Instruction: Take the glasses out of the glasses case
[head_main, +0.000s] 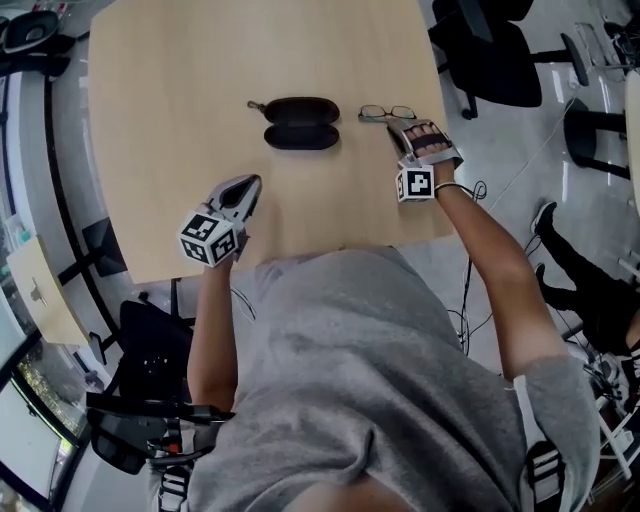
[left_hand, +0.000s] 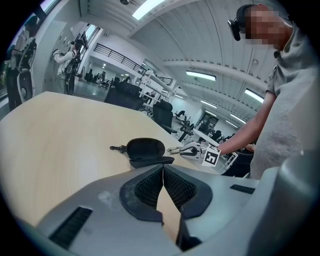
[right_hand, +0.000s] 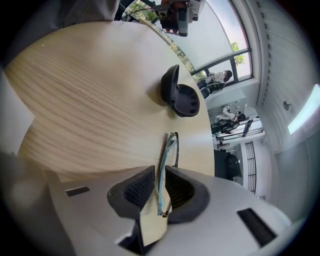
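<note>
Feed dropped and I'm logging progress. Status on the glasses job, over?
Left tongs shut, empty. Right tongs open, glasses between them, on the table. Glasses case open, empty, alongside. Nothing blocking.

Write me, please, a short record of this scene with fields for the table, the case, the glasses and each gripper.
table: light wood, bears the case and the glasses
glasses case: black, lid open, no glasses in it, near the table's middle
glasses: out of the case, on the table to its right in the head view, apart from it
right gripper: at the glasses, fingers apart, part of the frame between them, not pressed
left gripper: fingers shut, nothing between them, apart from the case
</note>
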